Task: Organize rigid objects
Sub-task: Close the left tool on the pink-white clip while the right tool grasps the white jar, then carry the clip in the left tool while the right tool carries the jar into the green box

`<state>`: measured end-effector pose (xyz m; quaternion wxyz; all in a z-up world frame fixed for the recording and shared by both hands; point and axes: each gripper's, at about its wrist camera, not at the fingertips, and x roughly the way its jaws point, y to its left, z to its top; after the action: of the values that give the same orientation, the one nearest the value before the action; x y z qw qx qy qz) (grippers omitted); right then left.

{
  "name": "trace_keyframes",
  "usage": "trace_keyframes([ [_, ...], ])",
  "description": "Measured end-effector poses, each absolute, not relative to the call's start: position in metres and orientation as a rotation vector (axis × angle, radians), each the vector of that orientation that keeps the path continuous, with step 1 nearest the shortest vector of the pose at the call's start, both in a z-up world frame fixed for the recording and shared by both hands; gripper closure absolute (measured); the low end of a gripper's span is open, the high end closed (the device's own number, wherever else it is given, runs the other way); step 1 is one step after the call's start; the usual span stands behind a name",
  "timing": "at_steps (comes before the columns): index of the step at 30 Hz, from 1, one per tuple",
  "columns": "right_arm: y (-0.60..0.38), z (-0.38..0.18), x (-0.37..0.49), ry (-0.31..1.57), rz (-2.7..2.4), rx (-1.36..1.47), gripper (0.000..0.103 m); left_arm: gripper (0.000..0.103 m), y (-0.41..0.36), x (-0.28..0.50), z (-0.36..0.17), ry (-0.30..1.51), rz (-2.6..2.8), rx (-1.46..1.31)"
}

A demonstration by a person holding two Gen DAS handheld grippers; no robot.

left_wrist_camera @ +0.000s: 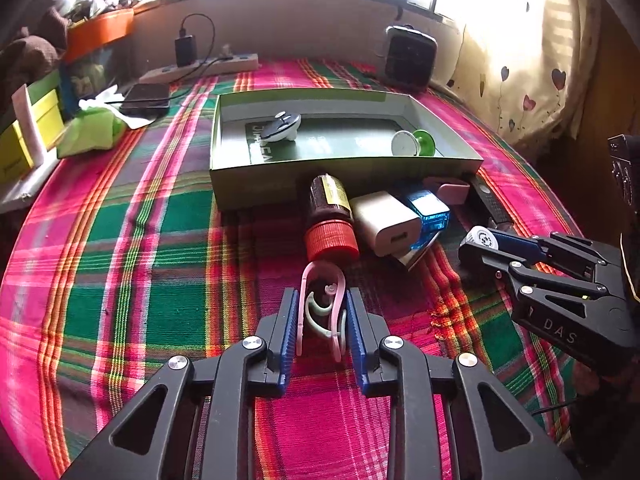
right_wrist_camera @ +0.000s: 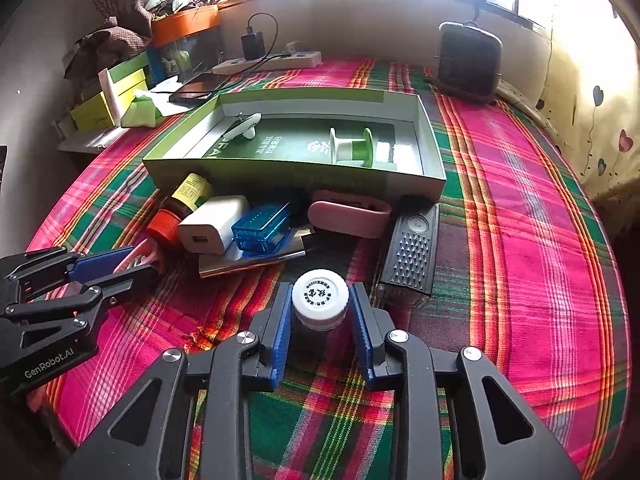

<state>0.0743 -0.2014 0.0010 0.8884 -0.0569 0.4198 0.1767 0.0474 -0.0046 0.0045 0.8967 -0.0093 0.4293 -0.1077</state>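
Observation:
My left gripper point(left_wrist_camera: 322, 300) is shut on a pink plastic clip point(left_wrist_camera: 323, 304) with pale green hooks inside it, low over the plaid cloth. My right gripper point(right_wrist_camera: 319, 296) is shut on a small bottle with a white cap point(right_wrist_camera: 320, 295); it also shows in the left wrist view point(left_wrist_camera: 482, 238). A green open box point(left_wrist_camera: 344, 168) holds a white gadget point(left_wrist_camera: 282, 125) and a green-and-white spool point(left_wrist_camera: 414, 143). In front of the box lie a brown bottle with a red cap point(left_wrist_camera: 330, 216), a white charger point(left_wrist_camera: 386, 222), a blue case point(left_wrist_camera: 430, 210), a pink holder point(right_wrist_camera: 350, 213) and a black remote point(right_wrist_camera: 412, 248).
A power strip point(left_wrist_camera: 200, 68) with a black adapter, a black phone point(left_wrist_camera: 146, 98), a green tissue pack point(left_wrist_camera: 92, 130) and yellow boxes point(left_wrist_camera: 24, 140) sit at the far left. A dark speaker point(left_wrist_camera: 410, 58) stands at the back right by the curtain.

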Motion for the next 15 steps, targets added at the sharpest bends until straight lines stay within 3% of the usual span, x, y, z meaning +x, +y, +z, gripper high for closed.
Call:
trace_keyframes([
  [15,-0.2019,0.0035,0.0701,0.860,0.362,-0.108,0.074,0.081,-0.0027,0.0452,0.0074,0.883,-0.222,-0.020],
])
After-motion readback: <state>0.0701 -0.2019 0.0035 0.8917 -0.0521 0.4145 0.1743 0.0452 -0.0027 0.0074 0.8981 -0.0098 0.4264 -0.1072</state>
